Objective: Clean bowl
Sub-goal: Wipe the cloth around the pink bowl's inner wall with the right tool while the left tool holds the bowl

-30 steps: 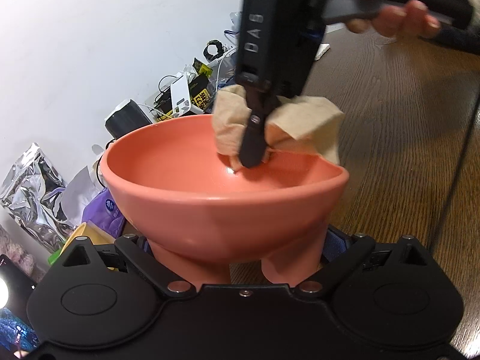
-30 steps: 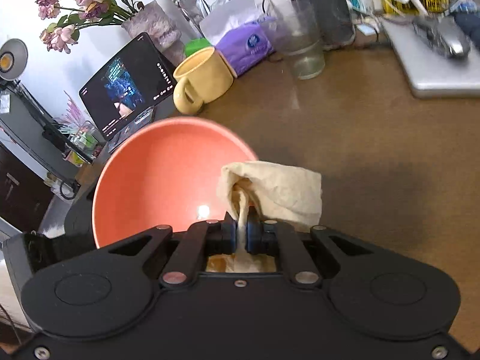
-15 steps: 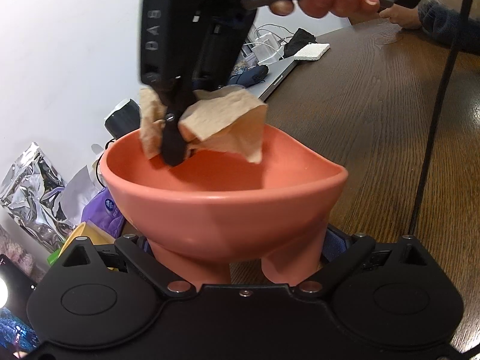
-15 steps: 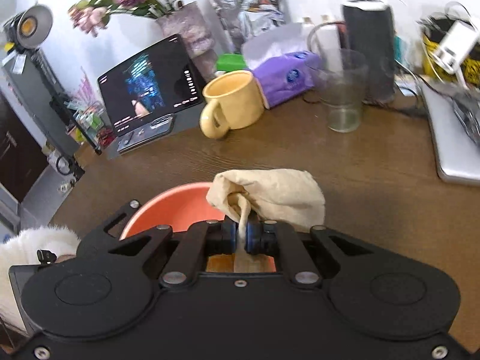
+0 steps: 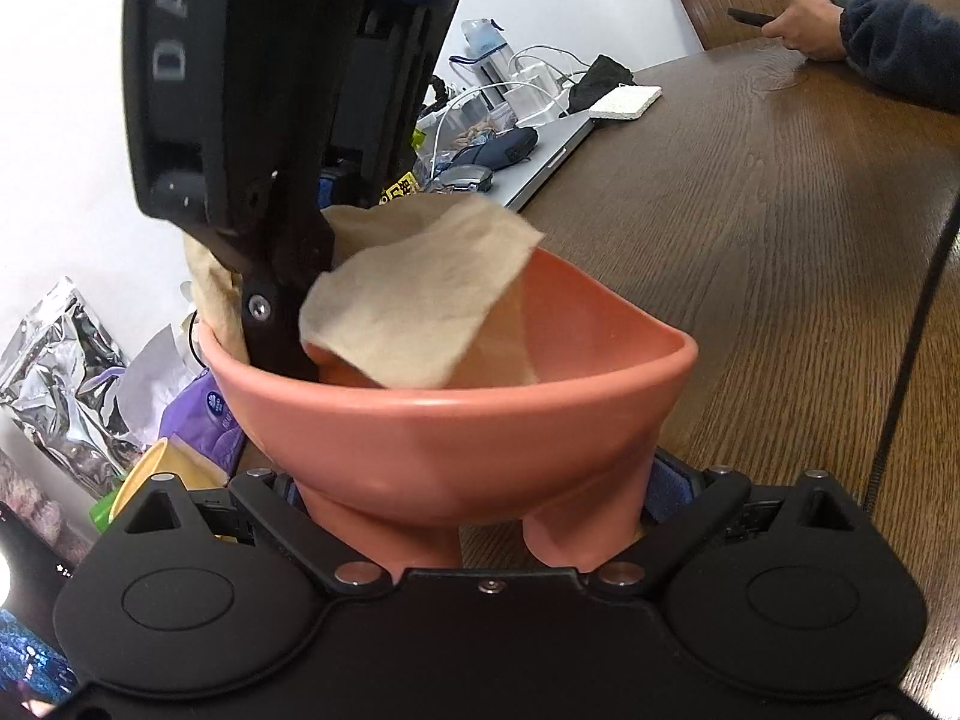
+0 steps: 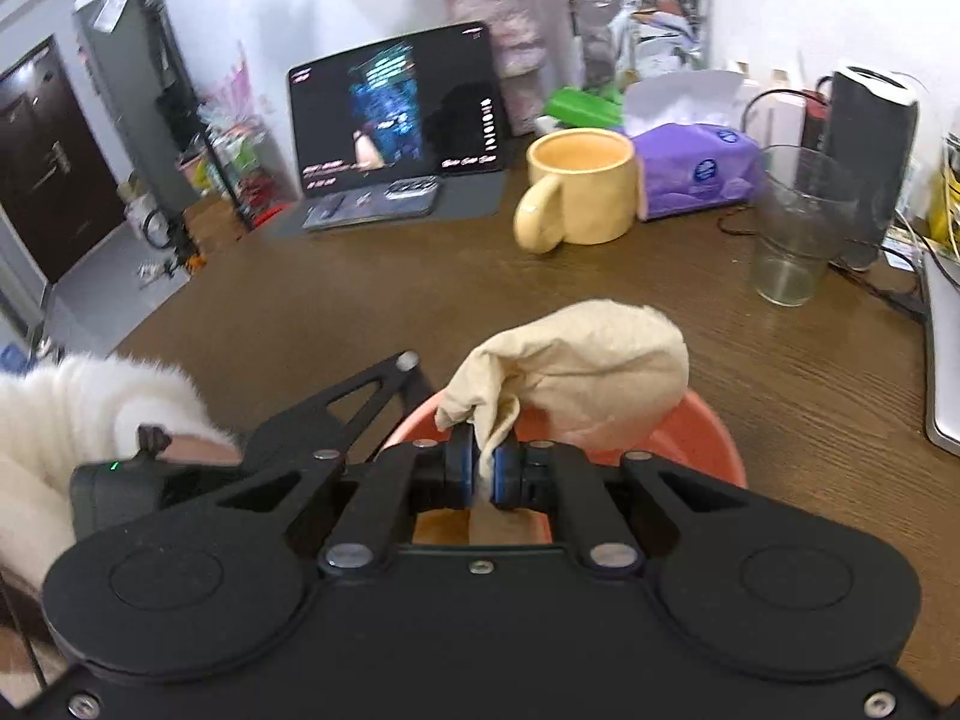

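A salmon-pink bowl (image 5: pixel 456 438) fills the left wrist view, and my left gripper (image 5: pixel 480 501) is shut on its lower wall, which buckles between the pads. My right gripper (image 5: pixel 282 354) comes down from above at the bowl's left rim, shut on a tan cloth (image 5: pixel 414 306) that drapes over the inside of the bowl. In the right wrist view the right gripper (image 6: pixel 483 468) pinches the bunched cloth (image 6: pixel 588 372) above the bowl's rim (image 6: pixel 714 432). A hand in a white fluffy sleeve (image 6: pixel 90 414) holds the left gripper.
On the brown table stand a yellow mug (image 6: pixel 582 186), an empty glass (image 6: pixel 792 228), a tablet (image 6: pixel 396 114) and a purple tissue pack (image 6: pixel 696 171). A laptop (image 5: pixel 540 144) and a white sponge (image 5: pixel 624 102) lie further back. Another person's hands (image 5: pixel 804 24) rest at the far right.
My right gripper has carried the cloth from the bowl's middle up to its left rim, rolling as it went. The bowl and left gripper have stayed put.
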